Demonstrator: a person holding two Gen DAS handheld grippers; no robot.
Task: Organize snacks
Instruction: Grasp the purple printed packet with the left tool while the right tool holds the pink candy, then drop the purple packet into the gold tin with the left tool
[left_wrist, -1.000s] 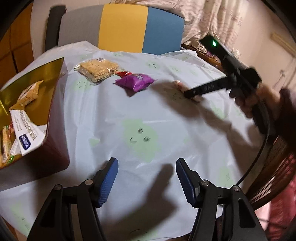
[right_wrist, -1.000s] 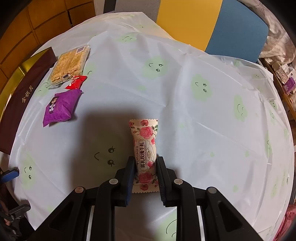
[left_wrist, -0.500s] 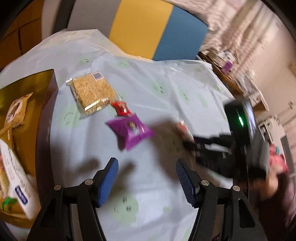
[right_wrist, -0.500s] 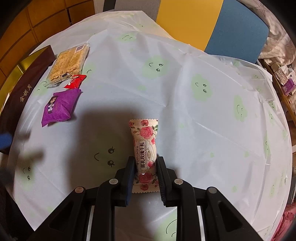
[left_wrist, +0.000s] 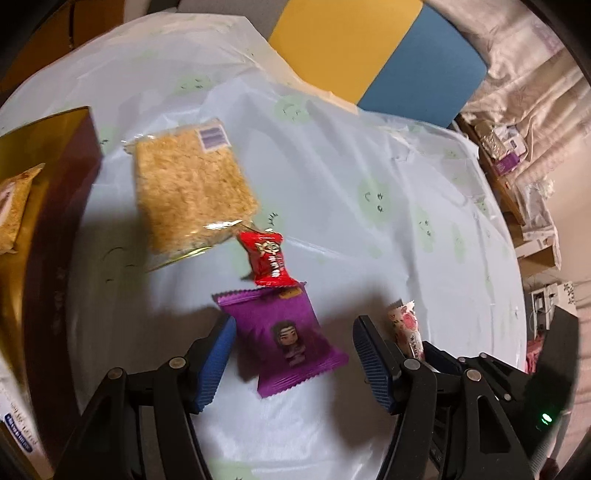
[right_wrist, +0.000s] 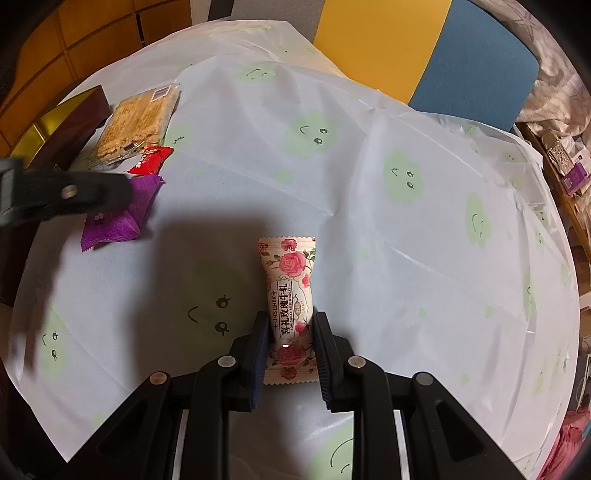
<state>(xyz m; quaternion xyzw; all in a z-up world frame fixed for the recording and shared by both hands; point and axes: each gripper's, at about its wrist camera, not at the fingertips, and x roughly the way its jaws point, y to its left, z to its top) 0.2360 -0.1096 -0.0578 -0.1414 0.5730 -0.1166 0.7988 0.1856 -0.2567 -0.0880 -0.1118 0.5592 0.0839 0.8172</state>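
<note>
Swinging over from the bare cloth, left gripper (left_wrist: 291, 356) now straddles the purple packet (left_wrist: 286, 341), jaws spread; right gripper (right_wrist: 290, 349) pinches the rose nougat (right_wrist: 290, 295) (on the table). Closing could snag the red candy (left_wrist: 267, 260).

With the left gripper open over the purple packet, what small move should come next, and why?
Probably lower the left gripper and close on the purple packet: its open fingers already straddle the packet, which lies flat on the tablecloth. The right gripper is shut on the rose-print candy.
</note>
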